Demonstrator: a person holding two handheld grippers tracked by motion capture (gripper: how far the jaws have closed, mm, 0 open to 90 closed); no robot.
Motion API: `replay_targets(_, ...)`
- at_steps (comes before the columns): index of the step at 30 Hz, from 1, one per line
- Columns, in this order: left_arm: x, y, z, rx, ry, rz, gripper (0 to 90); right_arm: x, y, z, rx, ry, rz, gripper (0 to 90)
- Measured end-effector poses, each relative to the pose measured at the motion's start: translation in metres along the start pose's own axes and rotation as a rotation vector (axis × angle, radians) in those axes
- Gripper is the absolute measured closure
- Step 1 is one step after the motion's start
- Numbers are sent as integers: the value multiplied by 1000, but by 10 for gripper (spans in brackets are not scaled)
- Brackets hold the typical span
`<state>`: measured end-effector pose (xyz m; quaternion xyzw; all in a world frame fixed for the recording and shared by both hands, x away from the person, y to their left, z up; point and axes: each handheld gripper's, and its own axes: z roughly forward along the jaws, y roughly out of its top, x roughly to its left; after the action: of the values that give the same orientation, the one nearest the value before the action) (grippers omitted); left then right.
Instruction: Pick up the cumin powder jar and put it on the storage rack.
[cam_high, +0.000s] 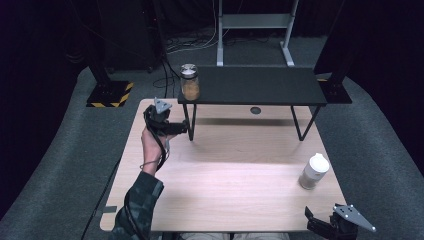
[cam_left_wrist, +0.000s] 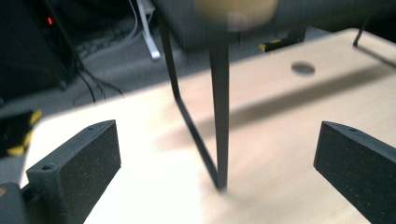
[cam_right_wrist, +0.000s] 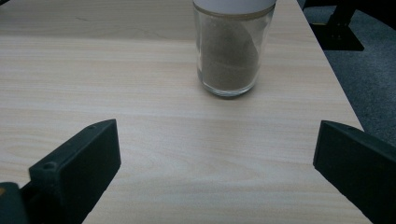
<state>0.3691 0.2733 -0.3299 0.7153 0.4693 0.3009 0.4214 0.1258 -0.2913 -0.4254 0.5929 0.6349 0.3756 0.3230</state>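
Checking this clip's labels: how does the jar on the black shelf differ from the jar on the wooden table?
The shelf jar stands raised on the black shelf at its left end; the table jar stands lower, near the wooden table's right edge. The shelf jar has a clear or silvery top and orange-tan contents; the table jar has a white cap and greyer brown contents. Both are upright, glass, untouched.

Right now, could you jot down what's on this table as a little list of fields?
table: light wood
shelf: black, low, on thin legs at the table's far edge
jar on shelf: glass, brownish filling, at the shelf's left end
jar on table: white lid, near the right edge
left tool: open, nothing between its jaws, beside a shelf leg
right tool: open, nothing held, facing the white-lidded jar
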Motion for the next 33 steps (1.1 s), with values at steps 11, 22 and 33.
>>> replay_targets(11,-13,-80,-5,140,21,-7,0,1,0,0,-7,10,-5,0)
replay_targets(22,-15,-125,-7,210,21,-44,0,2,0,0,-7,13,-14,0)
replay_targets(33,-16,-124,-3,255,16,-50,2,2,0,0,-9,2,-13,0)
